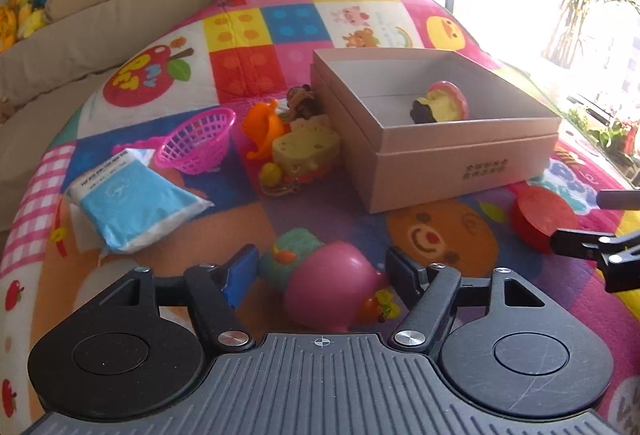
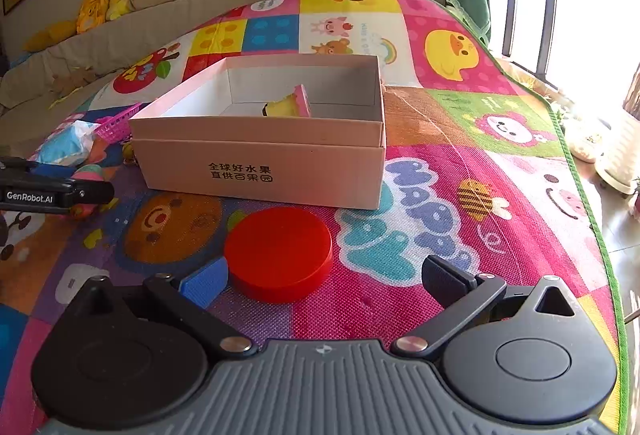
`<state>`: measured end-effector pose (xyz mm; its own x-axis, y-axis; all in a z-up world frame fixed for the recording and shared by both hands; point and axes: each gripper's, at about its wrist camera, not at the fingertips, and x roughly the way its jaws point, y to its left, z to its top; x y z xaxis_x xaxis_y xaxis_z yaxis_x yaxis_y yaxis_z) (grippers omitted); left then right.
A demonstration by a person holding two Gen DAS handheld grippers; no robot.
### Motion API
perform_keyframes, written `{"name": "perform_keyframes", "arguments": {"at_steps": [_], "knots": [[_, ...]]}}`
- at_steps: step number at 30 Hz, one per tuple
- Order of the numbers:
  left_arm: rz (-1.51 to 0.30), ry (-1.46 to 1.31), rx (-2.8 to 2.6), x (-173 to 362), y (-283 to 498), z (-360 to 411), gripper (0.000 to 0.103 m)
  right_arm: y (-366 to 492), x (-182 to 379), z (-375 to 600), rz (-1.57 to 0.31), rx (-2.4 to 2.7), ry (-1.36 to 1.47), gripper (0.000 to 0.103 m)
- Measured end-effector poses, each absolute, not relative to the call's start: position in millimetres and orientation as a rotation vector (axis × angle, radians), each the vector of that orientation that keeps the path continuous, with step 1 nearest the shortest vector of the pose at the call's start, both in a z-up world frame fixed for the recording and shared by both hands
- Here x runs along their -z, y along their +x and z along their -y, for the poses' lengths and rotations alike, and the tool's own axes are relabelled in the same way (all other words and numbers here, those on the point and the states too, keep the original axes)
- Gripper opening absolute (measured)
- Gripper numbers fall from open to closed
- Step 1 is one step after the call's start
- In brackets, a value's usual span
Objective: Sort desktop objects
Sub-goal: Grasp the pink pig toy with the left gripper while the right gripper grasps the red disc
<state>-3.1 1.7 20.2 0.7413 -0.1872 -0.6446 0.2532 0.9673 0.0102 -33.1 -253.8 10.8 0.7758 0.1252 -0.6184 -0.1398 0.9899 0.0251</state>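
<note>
Toys lie scattered over a bright patchwork play mat (image 1: 256, 31). Between the fingers of the left hand-held gripper (image 1: 320, 275) sits a pink round toy (image 1: 328, 287) with a teal part at its far end; the pads stand on either side of it with a small gap showing on each side, so they are not pressing it. Beyond that gripper and a little to its right stands an open pink cardboard box (image 1: 440, 155), holding a single yellow-and-pink toy (image 1: 444, 103). Farther ahead and left of the left hand-held gripper are a blue packet (image 1: 128, 207), a pink plastic basket (image 1: 196, 143), an orange toy (image 1: 264, 127) and a yellow toy block with faces on it (image 1: 304, 151), the last two close against the box's left wall.

Fingers of the right hand-held gripper (image 2: 324, 279) are spread wide apart. A flat red disc (image 2: 278, 253) lies on the mat just ahead of them, nearer the blue left pad and perhaps touching it, well clear of the right one. The box (image 2: 260, 163) stands just beyond the disc.
</note>
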Motion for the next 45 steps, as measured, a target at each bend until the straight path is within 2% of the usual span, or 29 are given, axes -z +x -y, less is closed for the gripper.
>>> {"name": "perform_keyframes", "arguments": {"at_steps": [4,8,15,19,27,33,39,45], "knots": [[-0.719,0.052,0.316,-21,-27,6,0.081,-33,-11,253,-0.673,-0.141,-0.026,0.103],[-0.761,-0.034,0.427,-19,-39,10,0.096,-33,-11,253,-0.677,-0.141,-0.026,0.103],[-0.773,-0.014,0.559,-20,-55,28,0.098,-26,-7,254,-0.731,-0.148,-0.003,0.103],[-0.716,0.098,0.498,-23,-58,32,0.100,-24,-6,255,-0.734,-0.150,-0.003,0.103],[-0.712,0.260,0.519,-15,-64,39,0.102,-23,-5,254,-0.750,-0.171,-0.025,0.103],[-0.765,0.172,0.621,-18,-69,33,0.102,-24,-4,252,-0.752,-0.170,-0.043,0.103],[-0.760,0.115,0.716,-18,-70,59,0.102,-24,-6,255,-0.748,-0.174,-0.023,0.103],[-0.718,0.182,0.719,-25,-81,62,0.102,-24,-6,255,-0.747,-0.175,-0.019,0.103]]}}
